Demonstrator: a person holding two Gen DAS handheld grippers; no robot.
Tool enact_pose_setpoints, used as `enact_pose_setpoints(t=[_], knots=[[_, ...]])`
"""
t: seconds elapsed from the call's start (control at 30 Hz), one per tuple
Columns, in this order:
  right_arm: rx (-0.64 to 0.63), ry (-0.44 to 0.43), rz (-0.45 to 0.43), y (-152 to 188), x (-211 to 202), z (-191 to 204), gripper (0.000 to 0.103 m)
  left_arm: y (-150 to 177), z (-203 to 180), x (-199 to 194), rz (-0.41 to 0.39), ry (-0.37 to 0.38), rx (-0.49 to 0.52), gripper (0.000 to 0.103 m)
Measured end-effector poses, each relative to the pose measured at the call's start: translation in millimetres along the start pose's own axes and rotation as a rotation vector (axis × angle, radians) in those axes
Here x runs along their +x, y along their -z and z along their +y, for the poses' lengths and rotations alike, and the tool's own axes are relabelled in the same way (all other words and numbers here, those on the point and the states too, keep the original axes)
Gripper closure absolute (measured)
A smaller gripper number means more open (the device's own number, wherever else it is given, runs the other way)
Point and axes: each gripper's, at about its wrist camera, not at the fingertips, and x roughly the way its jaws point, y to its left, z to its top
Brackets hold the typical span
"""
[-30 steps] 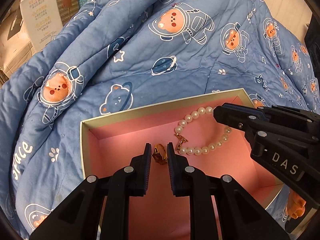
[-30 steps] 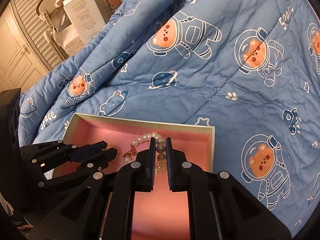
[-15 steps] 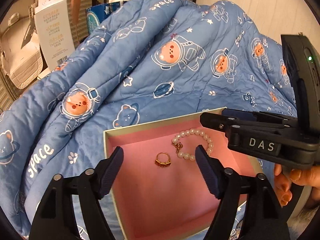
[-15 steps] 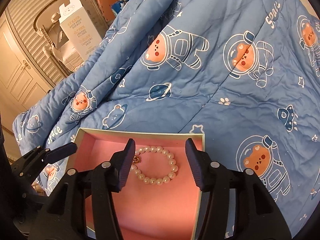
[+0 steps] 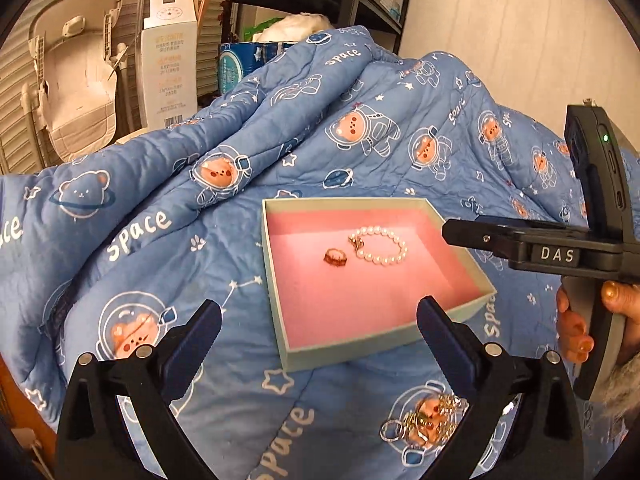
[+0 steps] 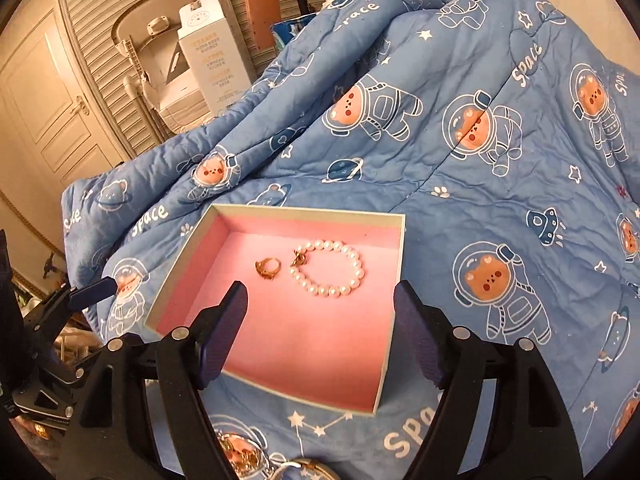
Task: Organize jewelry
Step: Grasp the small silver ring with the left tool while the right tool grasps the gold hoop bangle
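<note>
A gold ring (image 6: 267, 268) and pearl bracelet (image 6: 329, 267) lie just apart in the far half of the pink-lined box (image 6: 276, 211), its near floor bare, while the left gripper (image 5: 319, 332) and right gripper (image 6: 320, 316) hover spread wide and empty above the near rim on the blue quilt (image 6: 480, 200).

One box (image 5: 276, 276) with a pink lining sits on one quilt (image 5: 168, 240). Inside the box lie two pieces: one ring (image 5: 335, 257) and, just beside it, one pearl bracelet (image 5: 380, 246). In front of the box, on the quilt, lies a tangle of chains (image 5: 424, 420); how many pieces are in it cannot be told. Two grippers show, left (image 5: 318, 330) and right (image 6: 320, 328), both with jaws wide apart. Behind the quilt stands one tall white carton (image 5: 170, 64).
</note>
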Motion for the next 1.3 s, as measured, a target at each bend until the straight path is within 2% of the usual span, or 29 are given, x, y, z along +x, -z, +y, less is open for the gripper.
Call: enact_pose_setpoints(t=[0.13, 0.37, 0.5, 0.67, 0.83, 0.93, 1.1, 1.3], knots=[[-0.04, 0.013, -0.001, 22.7, -15.7, 5.1, 0.028, 24.1, -8.3, -6.7, 0.023, 0.009, 0.028, 0.007], [-0.146, 0.018, -0.014, 59.9, -37.1, 18.5, 0.027, 51.9, -12.3, -17.2, 0.021, 0.011, 0.007, 0.007], [-0.187, 0.02, -0.006, 78.4, -44.3, 22.1, 0.027, 64.0, -19.3, -25.0, 0.015, 0.0, 0.047, 0.007], [-0.242, -0.051, 0.006, 98.7, -51.4, 29.6, 0.027, 79.3, -23.2, -28.2, 0.033, -0.003, 0.064, 0.007], [-0.408, -0.163, 0.031, 112.7, -49.8, 55.5, 0.027, 94.1, -20.1, -29.3, 0.052, -0.003, 0.045, 0.007], [-0.544, -0.2, 0.07, 116.9, -40.5, 70.9, 0.027, 98.6, -20.9, -32.1, 0.054, 0.001, 0.06, 0.007], [-0.705, -0.237, 0.185, 120.2, -14.6, 84.2, 0.027, 101.7, -25.0, -34.5, 0.048, -0.013, 0.103, 0.007], [-0.782, -0.228, 0.269, 121.6, 10.2, 80.1, 0.029, 100.7, -25.9, -28.9, 0.07, 0.016, 0.116, 0.017]])
